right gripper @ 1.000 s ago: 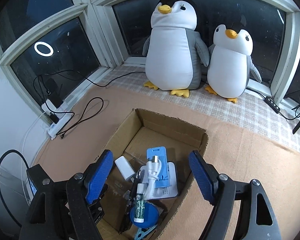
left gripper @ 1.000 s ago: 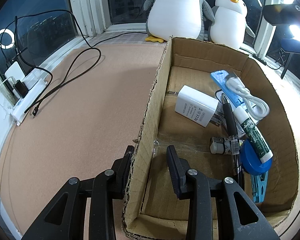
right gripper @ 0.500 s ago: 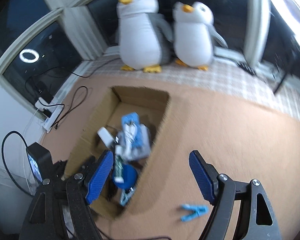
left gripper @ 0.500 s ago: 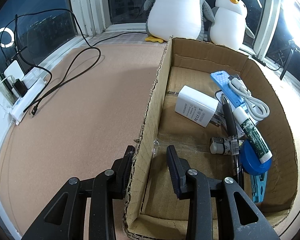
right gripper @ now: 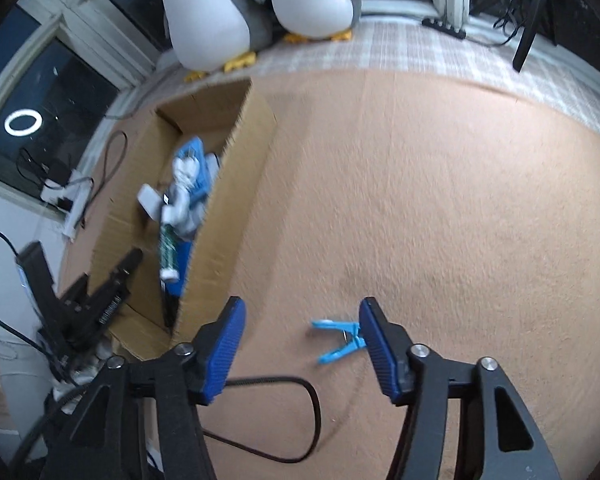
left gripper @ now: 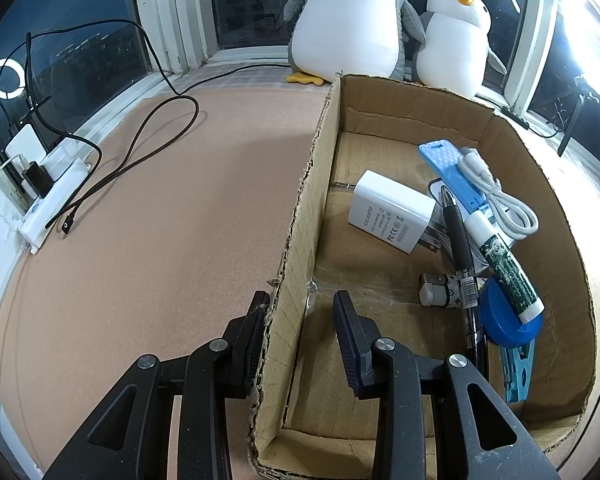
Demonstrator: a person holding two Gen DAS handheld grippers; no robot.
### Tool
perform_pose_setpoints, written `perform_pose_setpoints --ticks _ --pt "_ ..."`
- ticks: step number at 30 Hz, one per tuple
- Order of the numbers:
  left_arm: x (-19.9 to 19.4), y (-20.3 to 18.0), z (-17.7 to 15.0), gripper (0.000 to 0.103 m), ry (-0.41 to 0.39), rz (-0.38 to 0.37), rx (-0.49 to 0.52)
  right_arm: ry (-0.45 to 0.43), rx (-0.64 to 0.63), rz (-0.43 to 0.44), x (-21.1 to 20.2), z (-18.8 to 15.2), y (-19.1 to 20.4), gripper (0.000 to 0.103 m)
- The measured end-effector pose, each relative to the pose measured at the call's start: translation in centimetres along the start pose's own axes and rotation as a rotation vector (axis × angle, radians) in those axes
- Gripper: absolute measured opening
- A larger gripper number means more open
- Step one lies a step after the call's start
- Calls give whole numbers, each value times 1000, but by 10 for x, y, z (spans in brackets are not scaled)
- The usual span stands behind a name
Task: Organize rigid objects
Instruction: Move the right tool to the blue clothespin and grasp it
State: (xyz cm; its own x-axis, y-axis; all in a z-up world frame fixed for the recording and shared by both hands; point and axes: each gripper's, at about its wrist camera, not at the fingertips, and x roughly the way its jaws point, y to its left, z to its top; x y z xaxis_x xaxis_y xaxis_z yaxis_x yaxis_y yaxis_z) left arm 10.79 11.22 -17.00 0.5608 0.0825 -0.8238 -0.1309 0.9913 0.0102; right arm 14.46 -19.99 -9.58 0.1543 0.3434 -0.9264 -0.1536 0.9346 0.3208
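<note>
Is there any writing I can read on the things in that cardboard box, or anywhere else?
White plug-in charger block: small grey print and certification marks, too small to read.
Green-and-white patterned tube: pattern only, no legible words.
Black pen: barcode-like label, unreadable.
Left gripper: pale lettering, blurred.

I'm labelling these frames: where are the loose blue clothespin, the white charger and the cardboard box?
blue clothespin (right gripper: 337, 338), right wrist view, its middle.
white charger (left gripper: 390, 211), left wrist view, its flat face.
cardboard box (left gripper: 300, 216), left wrist view, left wall.

You've got two plush penguins (left gripper: 352, 20) on the sill and one cardboard box (left gripper: 300, 216). Blue clothespins: two, one in the box (left gripper: 518, 368), one on the carpet (right gripper: 340, 340). One white charger (left gripper: 390, 216), one pen (left gripper: 460, 248).
</note>
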Motion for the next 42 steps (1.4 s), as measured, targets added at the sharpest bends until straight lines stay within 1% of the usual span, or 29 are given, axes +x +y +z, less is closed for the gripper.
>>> perform_pose_setpoints --ticks 3,7,12,22,27,29,37,42 --pt "0 0 -1 36 1 -4 -2 57 -27 -16 15 -1 2 54" --pt "-1 1 -1 36 1 -6 -5 99 -61 -78 26 -2 2 54" --pt "-1 2 -1 36 0 -6 -6 138 -69 -123 35 -2 -4 54" --pt "-1 2 -1 36 1 -6 -5 198 -60 -126 53 0 -11 54" --pt "-1 2 -1 36 0 -7 -6 200 -64 -144 57 2 -12 54" --pt "-1 2 -2 36 0 -8 -6 196 -71 -164 56 4 -9 47" --pt "-1 2 -2 36 0 -9 -7 171 -71 -174 51 -1 -17 47" --pt "-1 2 -2 36 0 -8 -7 146 -35 -162 43 -4 -27 47"
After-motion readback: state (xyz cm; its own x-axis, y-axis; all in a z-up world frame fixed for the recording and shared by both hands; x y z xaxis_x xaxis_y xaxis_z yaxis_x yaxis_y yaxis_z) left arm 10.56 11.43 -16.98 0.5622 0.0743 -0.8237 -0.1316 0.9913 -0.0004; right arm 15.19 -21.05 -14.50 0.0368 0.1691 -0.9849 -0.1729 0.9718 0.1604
